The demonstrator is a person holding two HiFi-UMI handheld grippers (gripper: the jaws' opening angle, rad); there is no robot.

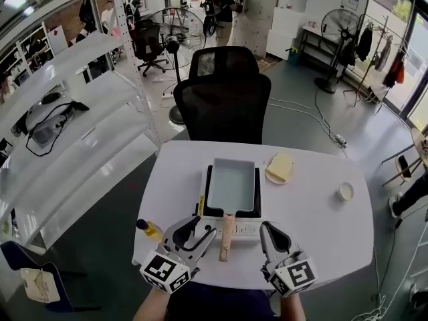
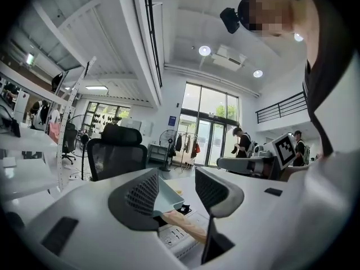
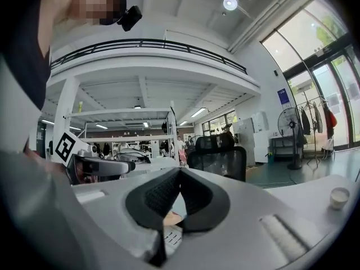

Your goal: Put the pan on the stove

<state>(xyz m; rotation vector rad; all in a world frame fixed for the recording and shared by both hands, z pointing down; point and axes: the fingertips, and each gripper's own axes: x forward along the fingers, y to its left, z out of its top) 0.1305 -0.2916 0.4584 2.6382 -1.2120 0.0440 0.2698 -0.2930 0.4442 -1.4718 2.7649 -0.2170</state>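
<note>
White counter (image 1: 321,226): plate with pale yellow block (image 1: 280,168) right of centre, 1 small white cup (image 1: 346,191) further right, yellow bottle (image 1: 148,229) at left edge. Black office chair (image 1: 224,99) at far side. White shelf rack (image 1: 73,126) left. 2 fans (image 1: 175,29) behind.

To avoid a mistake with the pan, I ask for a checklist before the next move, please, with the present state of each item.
1. Pan rests level on the stove: ok.
2. Pan looks empty: ok.
3. Left gripper jaws apart, not pressing on the wooden handle: ok.
4. Right gripper jaws together, holding nothing: ok.
5. Stove switched off: cannot tell.
</note>
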